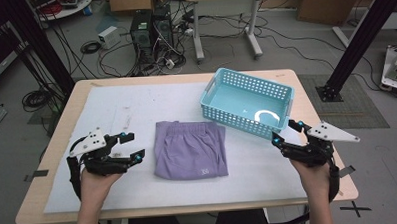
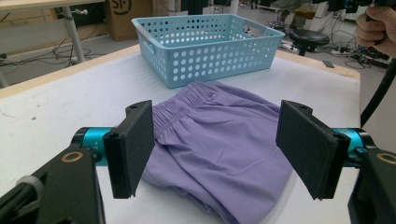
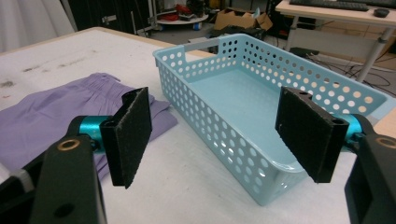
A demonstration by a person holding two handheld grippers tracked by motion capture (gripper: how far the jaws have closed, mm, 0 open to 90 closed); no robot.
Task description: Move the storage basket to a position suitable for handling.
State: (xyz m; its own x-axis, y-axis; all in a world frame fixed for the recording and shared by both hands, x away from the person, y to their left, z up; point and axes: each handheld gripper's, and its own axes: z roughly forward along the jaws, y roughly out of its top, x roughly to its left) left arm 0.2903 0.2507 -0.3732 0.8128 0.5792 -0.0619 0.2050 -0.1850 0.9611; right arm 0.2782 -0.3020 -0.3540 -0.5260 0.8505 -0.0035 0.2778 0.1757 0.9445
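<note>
The left gripper (image 1: pixel 130 145) sits low by the table's left edge, jaws wide apart and empty, aimed at the folded purple shorts (image 1: pixel 190 150) lying mid-table. Beyond them stands the blue basket (image 1: pixel 221 117), seemingly empty. The right gripper (image 1: pixel 286 131) hovers just beside it, also agape.

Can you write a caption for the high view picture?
Two open grippers, left and right, flank folded purple fabric shorts beside a light blue perforated plastic basket.

Probably a lab: floor cables (image 1: pixel 109 55), computer towers (image 1: pixel 151 26).
</note>
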